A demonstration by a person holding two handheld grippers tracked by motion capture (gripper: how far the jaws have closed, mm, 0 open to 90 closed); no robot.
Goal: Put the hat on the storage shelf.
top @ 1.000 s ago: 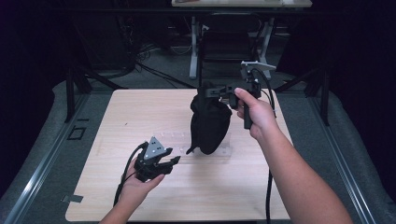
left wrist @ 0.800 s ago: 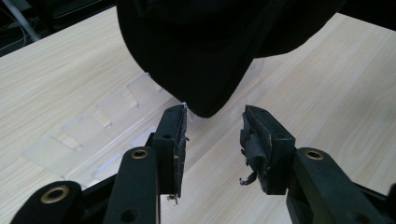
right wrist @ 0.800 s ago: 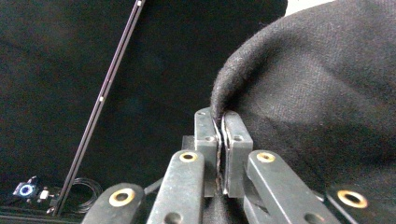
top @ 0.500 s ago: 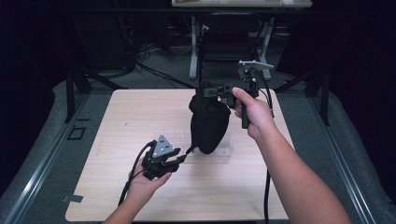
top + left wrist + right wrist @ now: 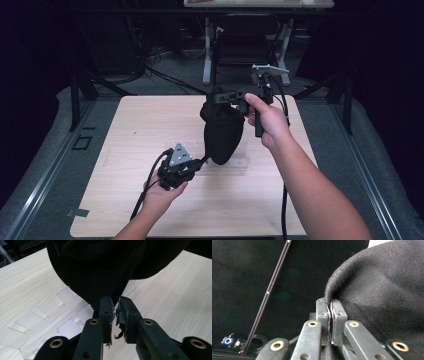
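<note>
A black cloth point(image 5: 222, 131) hangs as a limp pouch above the middle of the wooden table point(image 5: 140, 125). My right gripper point(image 5: 220, 96) is raised over the table's far side and is shut on the cloth's top edge point(image 5: 382, 290), with a fold pinched between its jaws point(image 5: 329, 303). My left gripper point(image 5: 200, 163) sits low near the table at the cloth's bottom. In the left gripper view, the cloth's lower tip point(image 5: 100, 270) runs down between the nearly closed jaws point(image 5: 116, 305). Their pads look frayed.
A clear plastic piece with slots point(image 5: 50, 315) lies flat on the table under the cloth point(image 5: 235, 162). Cables trail from both grippers toward the near edge. Beyond the table stand dark stands, table legs point(image 5: 207, 55) and floor cables.
My left gripper has moved right and a little forward to the cloth's bottom tip and closed on it. The right gripper has held the cloth almost still.
</note>
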